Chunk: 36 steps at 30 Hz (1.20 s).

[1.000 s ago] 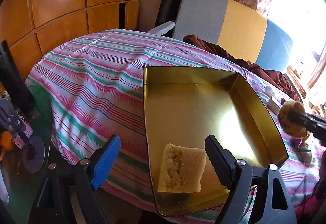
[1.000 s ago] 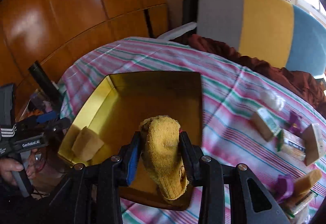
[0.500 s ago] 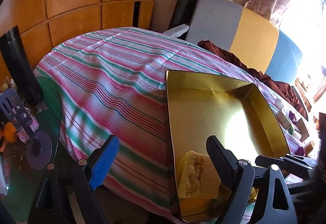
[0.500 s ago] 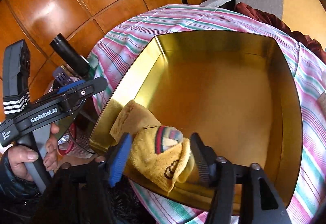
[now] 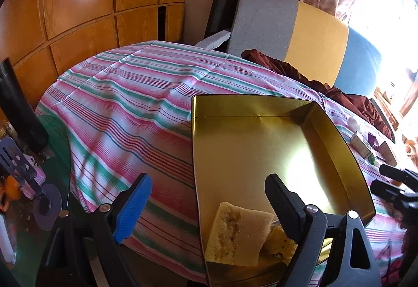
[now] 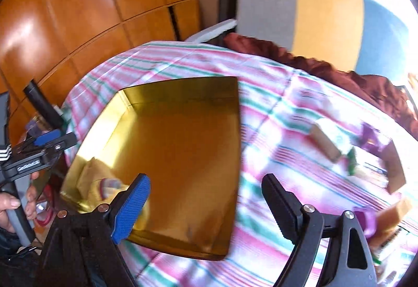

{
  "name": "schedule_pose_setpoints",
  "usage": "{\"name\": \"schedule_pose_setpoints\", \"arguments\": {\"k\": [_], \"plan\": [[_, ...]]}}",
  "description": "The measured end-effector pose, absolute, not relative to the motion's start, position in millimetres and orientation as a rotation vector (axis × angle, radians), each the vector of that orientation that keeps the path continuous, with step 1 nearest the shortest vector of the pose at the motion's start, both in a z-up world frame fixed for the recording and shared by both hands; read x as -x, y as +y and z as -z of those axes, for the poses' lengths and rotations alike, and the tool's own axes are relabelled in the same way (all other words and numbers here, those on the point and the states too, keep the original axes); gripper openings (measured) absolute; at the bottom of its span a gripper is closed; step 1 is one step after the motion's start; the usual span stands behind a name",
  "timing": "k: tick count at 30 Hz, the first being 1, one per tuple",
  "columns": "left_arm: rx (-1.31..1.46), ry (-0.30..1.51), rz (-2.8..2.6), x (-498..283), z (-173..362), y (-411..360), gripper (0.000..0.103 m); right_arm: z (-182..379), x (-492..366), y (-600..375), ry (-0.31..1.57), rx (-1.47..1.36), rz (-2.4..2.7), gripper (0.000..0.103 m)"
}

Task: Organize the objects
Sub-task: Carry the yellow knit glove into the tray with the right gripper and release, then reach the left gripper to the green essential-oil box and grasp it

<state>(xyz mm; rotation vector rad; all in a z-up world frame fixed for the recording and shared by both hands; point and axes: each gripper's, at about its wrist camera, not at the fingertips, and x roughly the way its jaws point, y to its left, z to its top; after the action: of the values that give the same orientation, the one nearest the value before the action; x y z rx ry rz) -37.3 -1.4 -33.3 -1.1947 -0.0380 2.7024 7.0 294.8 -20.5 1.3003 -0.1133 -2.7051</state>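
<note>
Your right gripper [image 6: 206, 198] is opening with nothing between its jaws; the left gripper [image 5: 209, 198] hangs wide and empty. The yellow sock [image 6: 104, 187] lies in the gold tin's [image 6: 236, 130] near corner beside the sponge [image 5: 237, 232]. Right of the tin, the small boxes [image 6: 325, 142] look light and stiff, so pinch one across its flat sides.

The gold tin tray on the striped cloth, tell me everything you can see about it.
The gold tray is a shallow, open rectangle of shiny metal with low upright walls, its floor reflecting the window light. It lies flat on the striped tablecloth at the table's near edge. In its near corner lie a pale yellow sponge and, beside it, a yellow sock. Neither tool touches it.
</note>
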Motion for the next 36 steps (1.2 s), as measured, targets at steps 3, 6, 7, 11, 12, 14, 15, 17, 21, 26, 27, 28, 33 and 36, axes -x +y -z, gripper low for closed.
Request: {"name": "schedule_pose_setpoints", "arguments": {"k": [3, 6, 7, 11, 12, 14, 15, 17, 21, 26, 27, 28, 33, 36], "plan": [[1.173, -0.007, -2.679, 37.6, 29.0, 11.3, 0.089, 15.9, -9.5, 330.0, -0.110, -1.328, 2.789, 0.089], [1.153, 0.031, -2.647, 38.6, 25.0, 27.5, 0.089, 10.0, -12.4, 372.6, -0.134, -1.349, 2.878, 0.089], [1.147, 0.042, -2.635, 39.2, 23.0, 33.4, 0.089, 8.9, -12.2, 386.1, -0.146, -1.352, 2.913, 0.089], [1.104, 0.110, -2.582, 38.5, 13.6, 63.7, 0.089, 3.5, -16.2, 447.9, -0.238, -1.364, 3.079, 0.089], [1.095, 0.122, -2.570, 38.8, 11.7, 71.1, 0.089, 2.6, -18.6, 464.1, -0.274, -1.361, 3.120, 0.089], [1.088, 0.151, -2.535, 40.2, 8.0, 89.6, 0.089, 2.7, -22.7, 495.0, -0.360, -1.353, 3.202, 0.089], [1.086, 0.173, -2.515, 41.0, 6.0, 100.5, 0.089, 3.1, -26.6, 509.8, -0.406, -1.350, 3.243, 0.089], [1.068, 0.201, -2.477, 41.2, 1.1, 121.1, 0.089, 7.4, -34.8, 537.0, -0.519, -1.333, 3.313, 0.089], [1.012, 0.296, -2.405, 40.1, -10.0, 168.7, 0.093, 19.0, -59.7, 578.9, -0.848, -1.265, 3.368, 0.089], [0.960, 0.416, -2.300, 41.9, -11.4, 238.2, 0.100, 16.5, -78.0, 602.2, -1.080, -1.193, 3.374, 0.089], [0.960, 0.434, -2.273, 43.7, -9.0, 252.9, 0.100, 17.0, -79.0, 604.0, -1.103, -1.191, 3.359, 0.089], [0.960, 0.460, -2.242, 44.8, -5.6, 268.9, 0.101, 18.2, -78.5, 605.0, -1.121, -1.192, 3.346, 0.089], [0.976, 0.606, -2.115, 51.7, 20.2, 338.3, 0.101, 21.8, -71.9, 599.1, -1.087, -1.236, 3.302, 0.089], [1.001, 0.663, -2.067, 62.1, 38.0, 368.3, 0.101, 22.5, -67.4, 594.3, -1.036, -1.257, 3.295, 0.089]]}}
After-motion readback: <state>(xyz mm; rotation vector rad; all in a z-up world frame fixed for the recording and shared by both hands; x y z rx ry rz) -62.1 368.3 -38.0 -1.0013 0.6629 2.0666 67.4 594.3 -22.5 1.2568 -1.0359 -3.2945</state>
